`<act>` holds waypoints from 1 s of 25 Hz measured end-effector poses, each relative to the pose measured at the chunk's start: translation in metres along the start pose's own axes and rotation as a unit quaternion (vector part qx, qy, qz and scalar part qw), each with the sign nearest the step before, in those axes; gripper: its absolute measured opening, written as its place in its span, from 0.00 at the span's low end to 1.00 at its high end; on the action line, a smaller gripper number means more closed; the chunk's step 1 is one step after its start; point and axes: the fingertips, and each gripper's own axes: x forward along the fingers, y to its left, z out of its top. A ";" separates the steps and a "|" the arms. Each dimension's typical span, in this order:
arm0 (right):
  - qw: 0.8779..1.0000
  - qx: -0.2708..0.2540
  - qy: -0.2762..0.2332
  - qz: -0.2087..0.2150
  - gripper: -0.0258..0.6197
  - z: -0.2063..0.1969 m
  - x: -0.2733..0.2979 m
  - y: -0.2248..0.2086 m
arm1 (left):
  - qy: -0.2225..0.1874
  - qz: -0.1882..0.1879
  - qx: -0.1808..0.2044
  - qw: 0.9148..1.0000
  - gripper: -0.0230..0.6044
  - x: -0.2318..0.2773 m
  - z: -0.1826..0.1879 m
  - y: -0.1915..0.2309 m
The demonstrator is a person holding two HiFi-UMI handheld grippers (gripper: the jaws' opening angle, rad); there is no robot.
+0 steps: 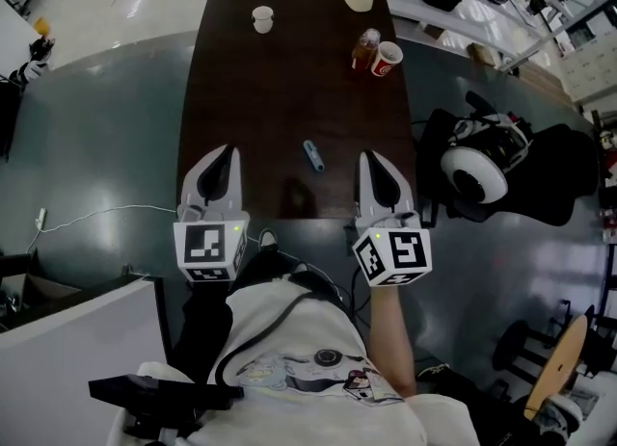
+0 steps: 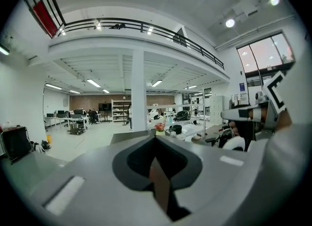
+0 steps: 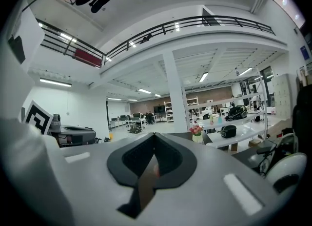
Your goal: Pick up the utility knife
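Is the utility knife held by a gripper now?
No, the utility knife lies on the table between the left gripper and right gripper, touching neither.

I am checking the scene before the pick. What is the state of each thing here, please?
Blue-grey utility knife: lying flat on the dark brown table, untouched.
Left claw: shut, empty.
Right claw: shut, empty.
Small white cup: upright.
Red-and-white cup: upright.

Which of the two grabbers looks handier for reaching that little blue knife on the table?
Right, probably. The right gripper sits nearer the utility knife than the left gripper, with bare table between. Both have jaws together, so either must open first.
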 end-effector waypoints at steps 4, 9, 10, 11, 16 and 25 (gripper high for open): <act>0.999 0.019 0.028 -0.006 0.04 -0.023 0.018 0.001 | 0.026 -0.012 -0.009 1.000 0.03 0.015 -0.020 0.013; 0.996 0.043 0.078 -0.007 0.04 -0.062 0.031 0.005 | 0.063 -0.027 -0.021 0.997 0.03 0.029 -0.044 0.023; 0.995 0.047 0.089 -0.006 0.04 -0.072 0.033 0.005 | 0.072 -0.029 -0.024 0.997 0.03 0.033 -0.051 0.023; 0.994 0.051 0.101 -0.007 0.04 -0.082 0.036 0.004 | 0.081 -0.032 -0.028 0.996 0.03 0.036 -0.060 0.023; 0.982 0.080 0.168 -0.014 0.04 -0.135 0.043 -0.013 | 0.145 -0.047 -0.058 0.987 0.03 0.053 -0.114 0.012; 0.959 0.111 0.260 0.020 0.04 -0.209 0.073 -0.031 | 0.260 -0.057 -0.110 0.958 0.03 0.090 -0.197 -0.015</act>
